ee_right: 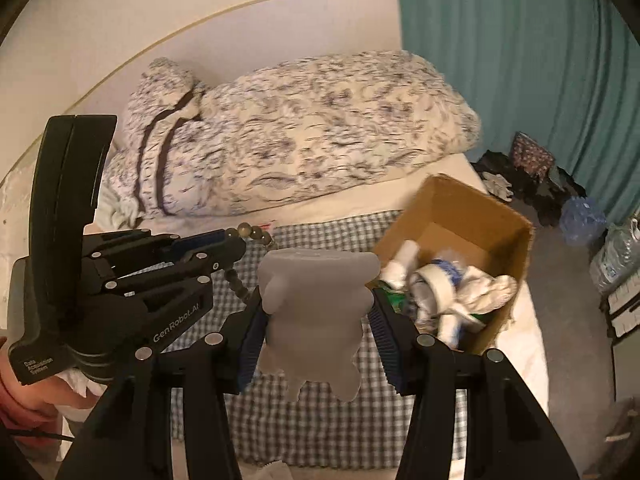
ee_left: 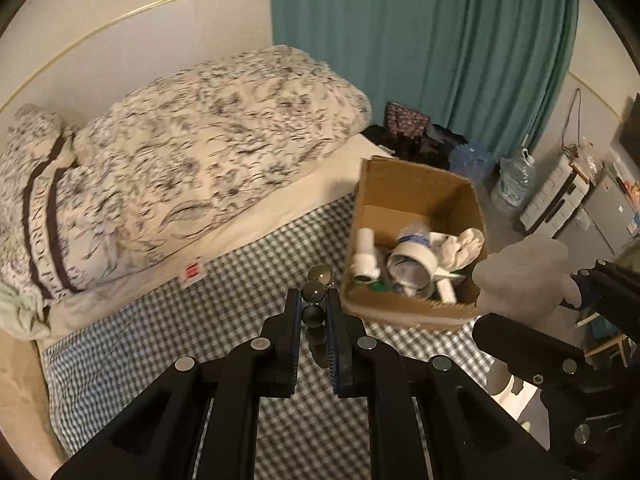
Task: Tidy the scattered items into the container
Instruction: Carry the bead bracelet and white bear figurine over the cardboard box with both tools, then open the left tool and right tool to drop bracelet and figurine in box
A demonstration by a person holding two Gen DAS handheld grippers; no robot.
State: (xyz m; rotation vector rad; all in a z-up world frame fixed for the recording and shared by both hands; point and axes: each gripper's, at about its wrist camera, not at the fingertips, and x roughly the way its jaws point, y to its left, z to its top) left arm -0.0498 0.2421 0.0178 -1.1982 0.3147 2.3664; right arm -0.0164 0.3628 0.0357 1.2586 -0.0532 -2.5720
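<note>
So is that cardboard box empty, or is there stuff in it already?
Partly full. The cardboard box sits open-topped on the bed, holding a tape roll, white tubes and crumpled white cloth; its upper walls are bare.

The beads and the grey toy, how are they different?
The beads are a string of small dark round balls; the grey toy is one pale, chunky figure with stubby legs. The beads sit between the left gripper fingers, which are nearly together; the grey toy fills the right gripper, whose fingers stand far wider apart. Both are held up near the cardboard box.
</note>
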